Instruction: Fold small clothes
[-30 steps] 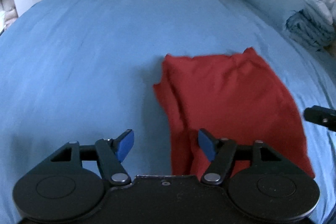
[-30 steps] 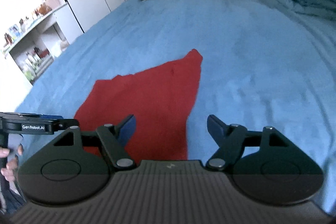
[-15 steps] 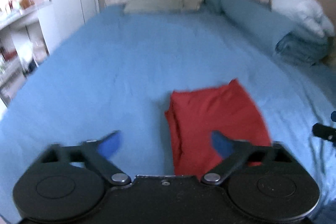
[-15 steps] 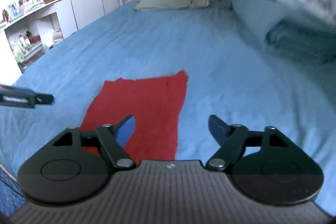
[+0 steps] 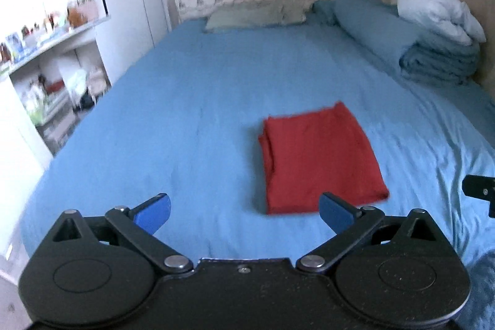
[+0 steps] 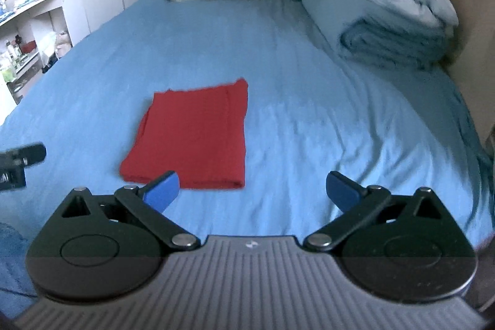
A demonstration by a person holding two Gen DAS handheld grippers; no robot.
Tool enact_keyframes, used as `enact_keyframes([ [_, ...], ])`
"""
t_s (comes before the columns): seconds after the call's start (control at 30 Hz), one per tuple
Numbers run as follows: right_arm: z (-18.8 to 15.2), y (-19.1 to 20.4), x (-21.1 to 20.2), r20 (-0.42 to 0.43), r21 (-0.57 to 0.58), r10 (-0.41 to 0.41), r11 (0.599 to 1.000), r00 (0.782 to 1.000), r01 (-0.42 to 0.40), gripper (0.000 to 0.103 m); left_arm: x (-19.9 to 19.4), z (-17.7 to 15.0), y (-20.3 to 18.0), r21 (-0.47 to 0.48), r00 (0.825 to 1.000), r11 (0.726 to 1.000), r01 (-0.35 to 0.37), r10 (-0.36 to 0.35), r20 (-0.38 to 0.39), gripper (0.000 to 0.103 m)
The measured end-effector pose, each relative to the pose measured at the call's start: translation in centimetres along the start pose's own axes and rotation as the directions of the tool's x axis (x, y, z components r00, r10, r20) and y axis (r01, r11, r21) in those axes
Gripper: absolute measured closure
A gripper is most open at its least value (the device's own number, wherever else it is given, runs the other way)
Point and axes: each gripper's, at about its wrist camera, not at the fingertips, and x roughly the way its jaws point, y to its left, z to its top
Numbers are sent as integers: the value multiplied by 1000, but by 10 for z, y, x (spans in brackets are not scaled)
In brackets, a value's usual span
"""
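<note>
Both grippers pulled back from red cloth [image 5: 321, 158] — left gripper [image 5: 244, 211] and right gripper [image 6: 252, 190] spread wide, empty. Fold looks finished; next, likely another garment.

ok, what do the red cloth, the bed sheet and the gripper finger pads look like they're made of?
Red cloth: soft matte fabric, perhaps cotton knit; it lies limp and folded, layered edges showing at its left side.
Bed sheet: thin matte woven fabric, probably cotton; fine wrinkles across it.
Finger pads: smooth blue, likely rubber or plastic; exact material unclear. Both the left gripper and the right gripper are open.
</note>
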Motion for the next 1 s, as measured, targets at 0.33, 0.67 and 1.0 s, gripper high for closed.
enact_keyframes([
  [0.33,-34,13,2,-74,3,-1,1000,997,1,0,-1,-20,2,-14,998,999,38,-39,-52,0],
  [0.67,-33,12,6,-85,8,-19,1000,996,20,0,-6,-19,-2,3,999,999,40,-40,-21,0],
  [1.0,-33,9,7,-88,15,-12,1000,996,13,0,-13,-17,0,3,999,999,38,-38,3,0],
])
